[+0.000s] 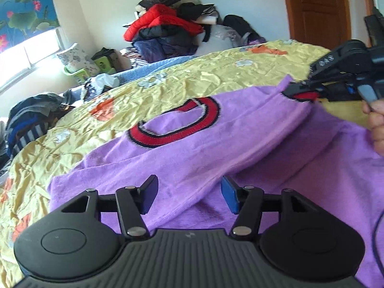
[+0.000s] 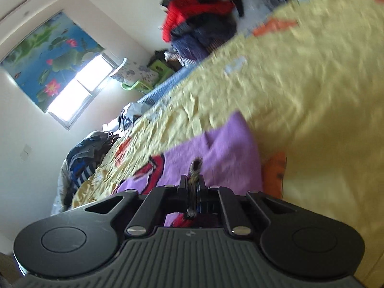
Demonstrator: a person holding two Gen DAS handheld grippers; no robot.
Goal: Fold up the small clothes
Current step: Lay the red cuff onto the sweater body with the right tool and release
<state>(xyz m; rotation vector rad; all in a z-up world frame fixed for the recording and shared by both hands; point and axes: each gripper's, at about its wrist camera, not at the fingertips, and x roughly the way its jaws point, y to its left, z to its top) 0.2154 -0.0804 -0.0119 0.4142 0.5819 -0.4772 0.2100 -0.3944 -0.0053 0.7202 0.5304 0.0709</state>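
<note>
Purple garment (image 1: 216, 144) with red-and-black striped trim (image 1: 172, 124), spread on the yellow bedspread (image 1: 168, 81) of the bed, one part lifted up from the rest and pulled toward the right. Striped trim edge pinched between the two fingers of the right tongs (image 2: 193, 182), which are closed tight on it; in the left wrist view the same right tongs (image 1: 309, 85) visible at the upper right, gripping the raised corner, with the person's hand (image 1: 376, 129) just behind. Left tongs (image 1: 189, 195) wide apart, holding nothing, placed low over the near part of the garment, with a fold of the purple cloth running between the two blue pads (image 1: 230, 198). Impossible to tell if the pads touch the cloth. Right wrist view blurred. Further out, a pile of clothes (image 1: 165, 26) with a red jacket against the wall, a second pile (image 1: 31, 117) at the left edge of the bed, a wooden door (image 1: 319, 9), and a window with a lotus-print blind (image 2: 45, 64).
</note>
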